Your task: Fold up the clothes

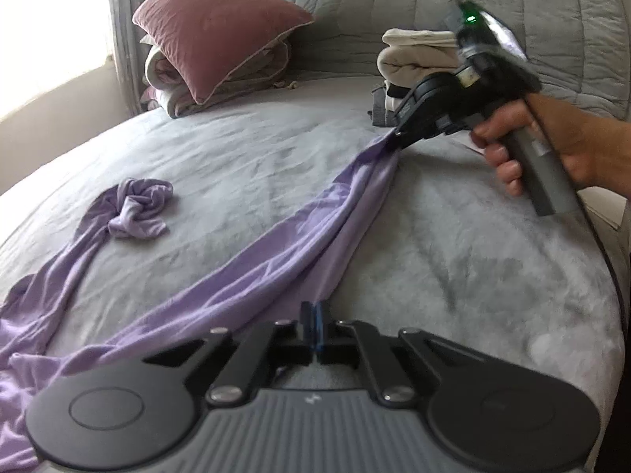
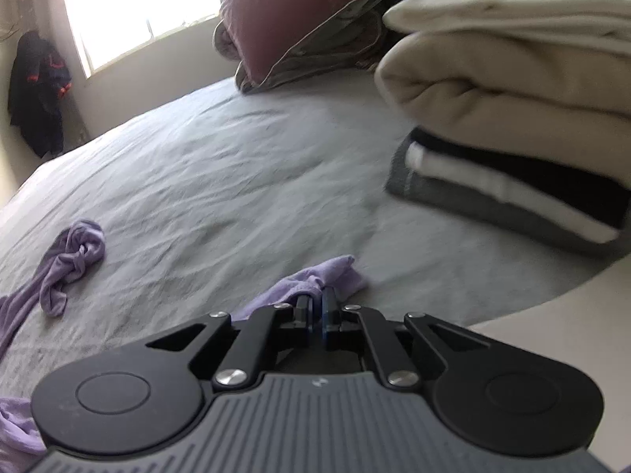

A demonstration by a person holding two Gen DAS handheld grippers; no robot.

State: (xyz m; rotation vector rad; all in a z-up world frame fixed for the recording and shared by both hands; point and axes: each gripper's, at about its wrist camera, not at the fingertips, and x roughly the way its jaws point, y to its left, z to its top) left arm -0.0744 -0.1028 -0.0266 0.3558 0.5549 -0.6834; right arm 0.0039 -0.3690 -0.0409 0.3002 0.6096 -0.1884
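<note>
A lilac garment [image 1: 276,248] lies stretched and rumpled across the grey bed [image 1: 453,244]. My left gripper [image 1: 313,315] is shut on one edge of it, low near the bed. My right gripper [image 1: 398,134] is shut on the other end and lifts it a little above the bed, so the cloth hangs taut between the two. A twisted sleeve [image 1: 134,209] lies at the left. In the right wrist view the right gripper [image 2: 317,303] pinches a bunched lilac fold [image 2: 315,276], and the twisted sleeve [image 2: 75,256] lies at the left.
A stack of folded clothes [image 1: 414,63], cream on top, sits at the back right of the bed, close to my right gripper; it also shows in the right wrist view [image 2: 512,118]. A maroon pillow [image 1: 213,39] on folded bedding leans at the back left. A window [image 2: 138,8] is beyond.
</note>
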